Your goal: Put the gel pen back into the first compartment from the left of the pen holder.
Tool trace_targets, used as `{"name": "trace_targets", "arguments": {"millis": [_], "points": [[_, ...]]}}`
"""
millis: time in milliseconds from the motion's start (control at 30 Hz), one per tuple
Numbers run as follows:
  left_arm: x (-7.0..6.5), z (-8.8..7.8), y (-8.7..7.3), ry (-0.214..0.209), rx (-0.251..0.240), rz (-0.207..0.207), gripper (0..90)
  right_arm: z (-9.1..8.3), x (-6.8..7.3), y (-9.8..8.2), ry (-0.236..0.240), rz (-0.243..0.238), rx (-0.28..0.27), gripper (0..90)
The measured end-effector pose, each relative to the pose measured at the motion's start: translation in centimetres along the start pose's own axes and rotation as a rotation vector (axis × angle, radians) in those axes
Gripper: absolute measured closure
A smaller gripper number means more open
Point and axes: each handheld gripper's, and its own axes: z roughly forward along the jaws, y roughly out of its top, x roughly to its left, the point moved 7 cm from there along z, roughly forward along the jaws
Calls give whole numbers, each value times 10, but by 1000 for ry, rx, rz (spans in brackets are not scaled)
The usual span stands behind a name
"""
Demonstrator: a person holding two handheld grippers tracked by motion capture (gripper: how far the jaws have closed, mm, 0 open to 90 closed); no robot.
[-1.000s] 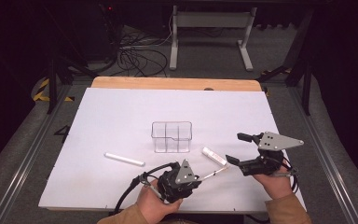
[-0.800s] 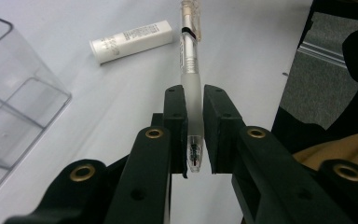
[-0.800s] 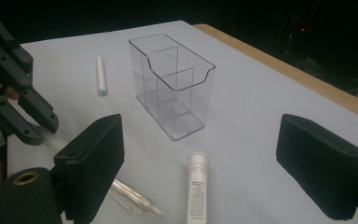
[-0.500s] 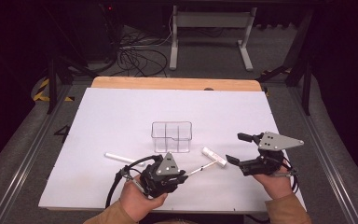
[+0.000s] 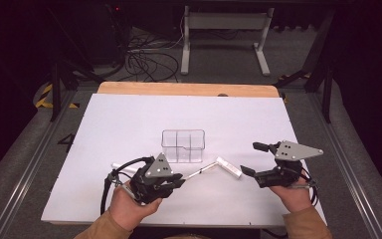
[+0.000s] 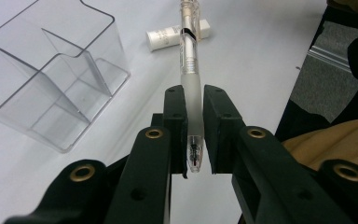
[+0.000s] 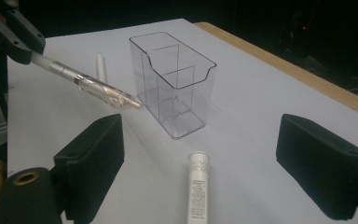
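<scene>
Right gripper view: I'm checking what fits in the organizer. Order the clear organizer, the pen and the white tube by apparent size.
1. Clear organizer, plainly the largest.
2. Pen and white tube: not ranked. The pen looks longer and thinner, but the tube lies nearer the camera and is cut off at the bottom edge.

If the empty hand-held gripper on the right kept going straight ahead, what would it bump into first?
Probably the white tube lying between the open right hand-held gripper jaws; beyond it stands the clear organizer, though depth is hard to judge.
</scene>
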Motion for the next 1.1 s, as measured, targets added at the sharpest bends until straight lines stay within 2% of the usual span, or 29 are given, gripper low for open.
{"name": "trace_targets", "arguments": {"millis": [333, 533, 933, 1100], "points": [[13, -17, 2, 28, -5, -19, 802, 1, 1, 0, 5, 0, 2, 155], [26, -30, 3, 55, -20, -52, 802, 0, 2, 2, 6, 0, -5, 158], [52, -42, 2, 92, 6, -92, 802, 0, 2, 2, 9, 1, -3, 159], [60, -46, 1, 106, 24, -92, 802, 0, 2, 2, 9, 3, -4, 159]]}}
